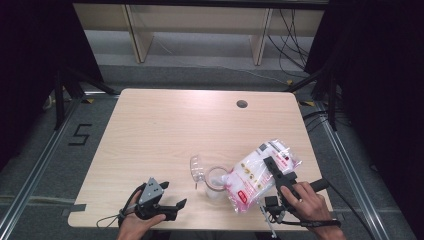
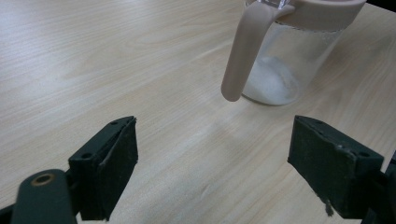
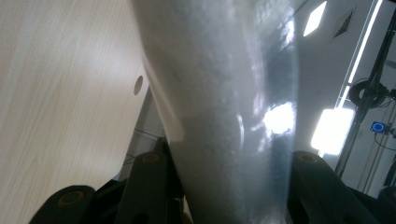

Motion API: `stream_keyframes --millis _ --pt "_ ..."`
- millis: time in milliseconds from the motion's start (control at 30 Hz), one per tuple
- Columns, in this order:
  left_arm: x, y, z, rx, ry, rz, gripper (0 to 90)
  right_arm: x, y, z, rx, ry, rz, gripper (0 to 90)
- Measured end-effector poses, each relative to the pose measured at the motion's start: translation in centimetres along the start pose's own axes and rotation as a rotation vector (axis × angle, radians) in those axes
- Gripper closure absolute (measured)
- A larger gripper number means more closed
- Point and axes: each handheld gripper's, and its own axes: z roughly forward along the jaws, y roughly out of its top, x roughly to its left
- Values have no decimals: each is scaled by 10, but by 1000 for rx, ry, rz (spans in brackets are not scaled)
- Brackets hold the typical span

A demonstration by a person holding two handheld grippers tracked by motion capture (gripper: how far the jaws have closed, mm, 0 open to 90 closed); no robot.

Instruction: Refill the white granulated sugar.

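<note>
Pouring setup: right gripper (image 1: 274, 172) clamps the bag of white granules (image 1: 257, 172) and tips its mouth over the glass jug (image 1: 216, 182), just down-left of the jaws. Left gripper (image 1: 172, 210) idles wide open, empty, jug ahead to its right. Left gripper view shows granules settled in the jug bottom (image 2: 273, 86); right gripper view shows the bag (image 3: 224, 116) pinched between its pads.
</note>
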Motion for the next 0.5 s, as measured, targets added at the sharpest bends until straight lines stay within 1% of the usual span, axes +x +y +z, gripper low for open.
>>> stream_keyframes --millis 33,67,100,133,333,367,433,467,500 --pt "0 0 0 0 0 0 152 1 0 -1 9 0 17 640" --pt "0 0 0 0 0 0 152 0 0 0 3 0 4 640" --pt "0 0 0 0 0 -1 152 0 0 -1 11 9 6 641" --pt "0 0 0 0 0 -1 152 0 0 0 -1 -1 1 641" --pt "0 0 0 -2 1 0 153 -1 0 1 -5 -4 -4 644" --pt "0 0 0 -2 1 -5 153 1 0 -1 9 -2 23 645" --pt "0 0 0 -2 -1 0 152 1 0 0 8 -1 22 646" --pt "0 0 0 -2 -1 1 152 2 0 0 11 3 34 647" --pt "0 0 0 -6 -6 2 152 2 0 0 11 4 34 647"
